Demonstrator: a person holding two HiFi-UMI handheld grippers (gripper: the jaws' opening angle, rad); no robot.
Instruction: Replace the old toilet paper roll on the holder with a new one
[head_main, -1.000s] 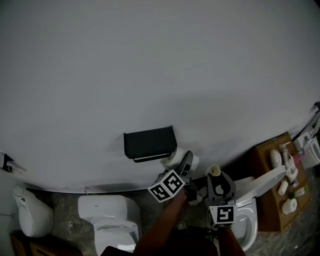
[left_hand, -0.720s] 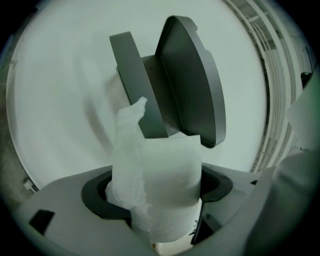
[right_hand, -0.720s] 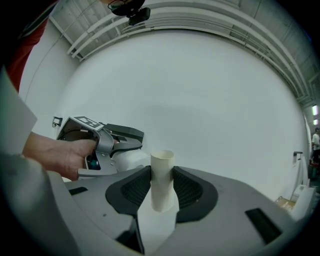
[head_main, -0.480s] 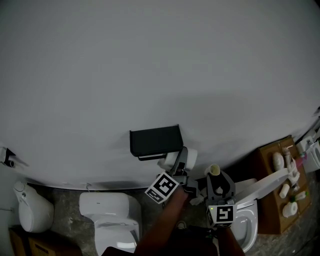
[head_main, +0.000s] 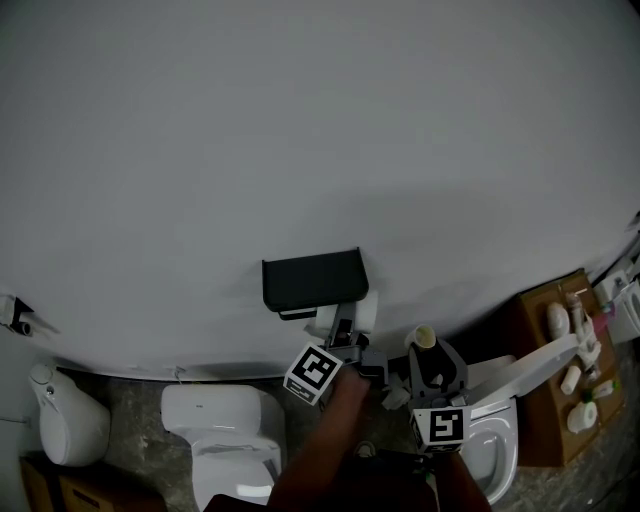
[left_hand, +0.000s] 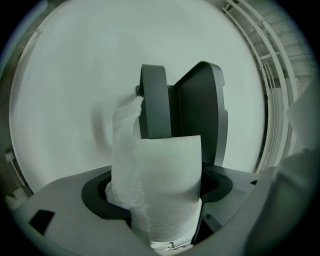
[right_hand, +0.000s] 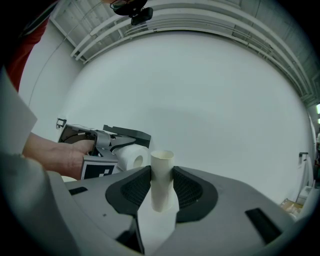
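A black holder (head_main: 313, 282) with a raised lid hangs on the white wall. My left gripper (head_main: 345, 322) is shut on a full white toilet paper roll (head_main: 356, 313), held just under the holder's right end. In the left gripper view the roll (left_hand: 160, 190) fills the jaws, a loose sheet trails off on its left, and the holder (left_hand: 185, 107) stands close behind it. My right gripper (head_main: 428, 362) is shut on an empty cardboard tube (head_main: 424, 338), upright and apart to the right. In the right gripper view the tube (right_hand: 161, 180) stands between the pads.
Below the holder sits a white toilet (head_main: 215, 430). A second toilet with its lid up (head_main: 500, 415) is at the right, next to a wooden cabinet (head_main: 535, 345) that carries several bottles. A white fixture (head_main: 62, 430) stands at far left.
My left gripper has carried the roll up and to the left, closer under the holder, and has rolled about its axis. The right gripper and its tube have stayed in place.
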